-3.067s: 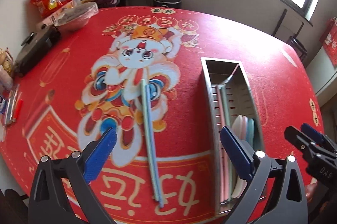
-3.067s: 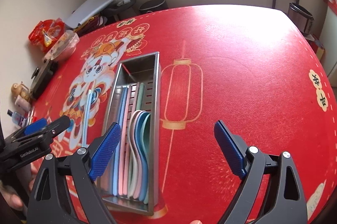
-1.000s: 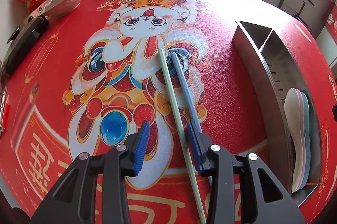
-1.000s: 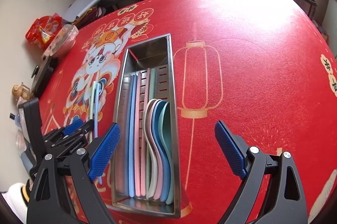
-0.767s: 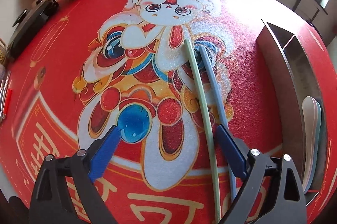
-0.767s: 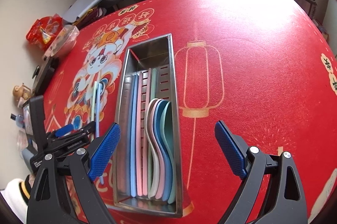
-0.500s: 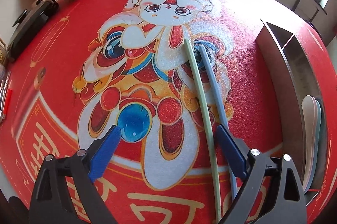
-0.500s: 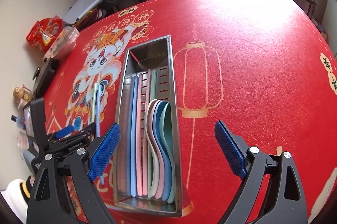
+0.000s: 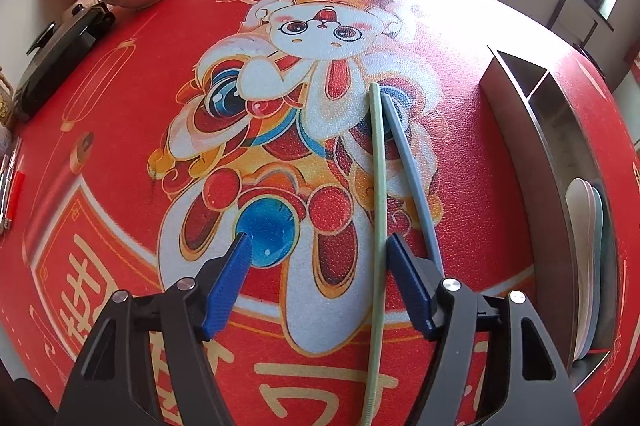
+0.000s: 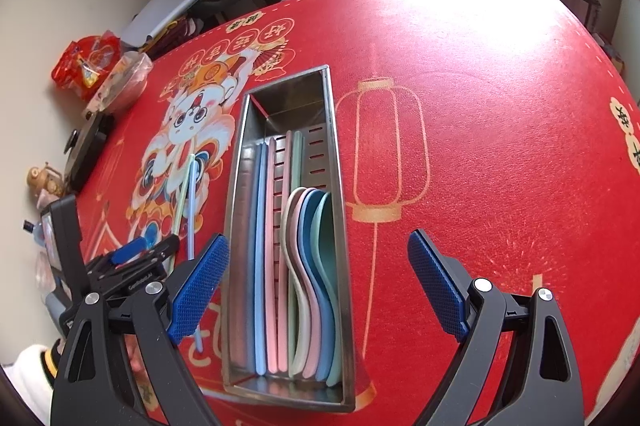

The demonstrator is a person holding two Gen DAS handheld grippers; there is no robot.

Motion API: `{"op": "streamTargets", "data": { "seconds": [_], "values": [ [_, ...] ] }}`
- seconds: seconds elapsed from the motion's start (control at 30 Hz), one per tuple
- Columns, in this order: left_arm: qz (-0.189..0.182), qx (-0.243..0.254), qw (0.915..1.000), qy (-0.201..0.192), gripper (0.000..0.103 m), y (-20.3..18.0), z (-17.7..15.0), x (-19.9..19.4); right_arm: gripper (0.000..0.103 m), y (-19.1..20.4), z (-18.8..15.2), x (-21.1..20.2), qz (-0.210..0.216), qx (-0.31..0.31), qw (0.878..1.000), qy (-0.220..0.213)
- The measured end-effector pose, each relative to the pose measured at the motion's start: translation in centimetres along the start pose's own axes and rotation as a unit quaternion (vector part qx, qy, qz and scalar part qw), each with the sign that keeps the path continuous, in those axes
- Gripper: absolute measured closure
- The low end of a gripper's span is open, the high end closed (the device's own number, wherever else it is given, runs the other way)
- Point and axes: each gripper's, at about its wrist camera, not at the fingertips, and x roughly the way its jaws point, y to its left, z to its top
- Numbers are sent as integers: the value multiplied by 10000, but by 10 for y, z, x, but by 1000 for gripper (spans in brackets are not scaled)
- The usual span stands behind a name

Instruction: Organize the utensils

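Step in hand: picking loose chopsticks; left hand-held gripper (image 9: 318,250) spread, low over counter (image 9: 120,97), green chopstick (image 9: 378,185) between its fingers, blue chopstick (image 9: 412,173) outside right finger; both lay left of steel tray (image 10: 240,161); right hand-held gripper (image 10: 318,266) spread, empty, above tray; spoons (image 10: 312,266) inside; next likely: close on green chopstick, carry to tray.

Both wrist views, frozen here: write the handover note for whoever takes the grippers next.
Left gripper: open, low over the mat, green chopstick between its fingers, blue chopstick just outside the right finger.
Right gripper: open, empty, above the metal tray.
Done: spoons and several chopsticks lie in the tray.
Left: grip the two loose chopsticks on the red mat and put them in the tray.
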Motion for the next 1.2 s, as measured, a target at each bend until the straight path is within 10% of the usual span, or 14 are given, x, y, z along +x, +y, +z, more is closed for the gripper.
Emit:
{"op": "streamTargets", "data": {
  "seconds": [0.6, 1.2],
  "values": [
    [-493, 868, 9950, 4, 96, -28, 9, -1, 15, 10, -10, -2, -141, 245, 9996, -86],
    [-759, 234, 9968, -14, 97, 61, 2, -16, 15, 101, -10, 23, -81, -441, 9989, -99]
  ]
}}
